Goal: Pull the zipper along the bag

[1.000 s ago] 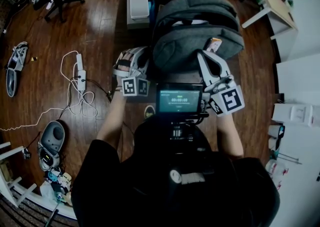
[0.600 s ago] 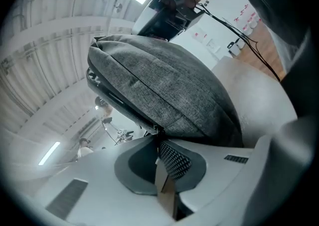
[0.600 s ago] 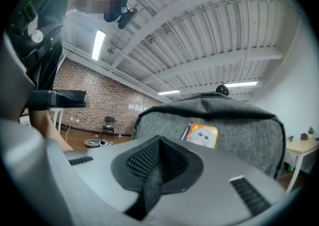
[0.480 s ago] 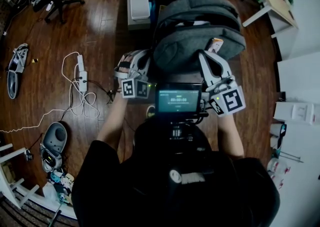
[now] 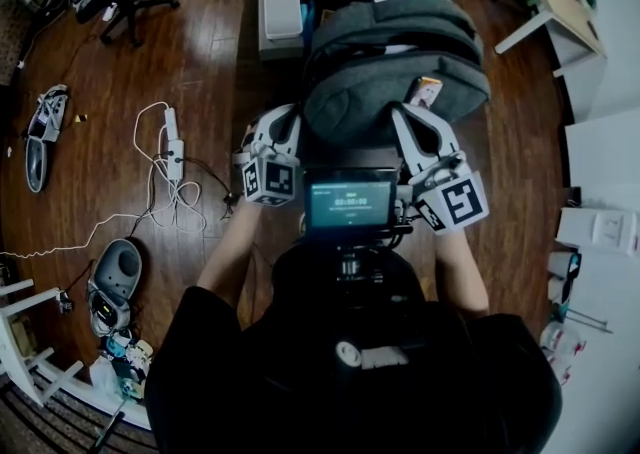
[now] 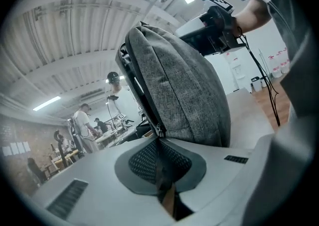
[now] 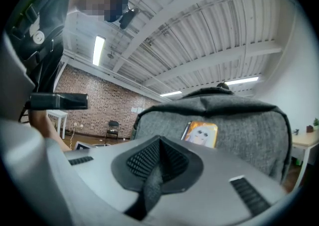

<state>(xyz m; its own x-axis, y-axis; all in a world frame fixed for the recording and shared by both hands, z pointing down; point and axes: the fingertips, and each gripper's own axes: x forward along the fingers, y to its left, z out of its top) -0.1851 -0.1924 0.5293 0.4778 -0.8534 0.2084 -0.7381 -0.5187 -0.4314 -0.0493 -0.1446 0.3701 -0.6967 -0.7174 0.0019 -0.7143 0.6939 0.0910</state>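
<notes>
Bag: grey backpack (image 5: 395, 62) standing on a dark table (image 5: 247, 92), upper centre of the head view, directly beyond both tools.
Left gripper (image 6: 158, 145): at the bag's lower left flank in the head view; jaws have just been closing and are now pressed together on the zipper pull (image 6: 163, 182), a dark tab running back between the pads.
Slider (image 6: 159, 131): at the centre of the left gripper view, just past the jaw tips, at the foot of the bag's edge.
Zipper track (image 6: 137, 85): long axis climbs from the slider toward the upper left of that view, then bends over the bag's top.
Right gripper (image 7: 158, 150): at the bag's lower right in the head view; jaws closed on a grey fabric strip (image 7: 151, 185) from the bag, apparently to steady it.
Card (image 7: 202, 134): picture card on the bag face, just above the right jaws.
Nearer hand: left, already on the pull.
Coming move, as judged: the pull should follow the track's line upward along the edge, not straight out from the bag, or the slider may bind.
</notes>
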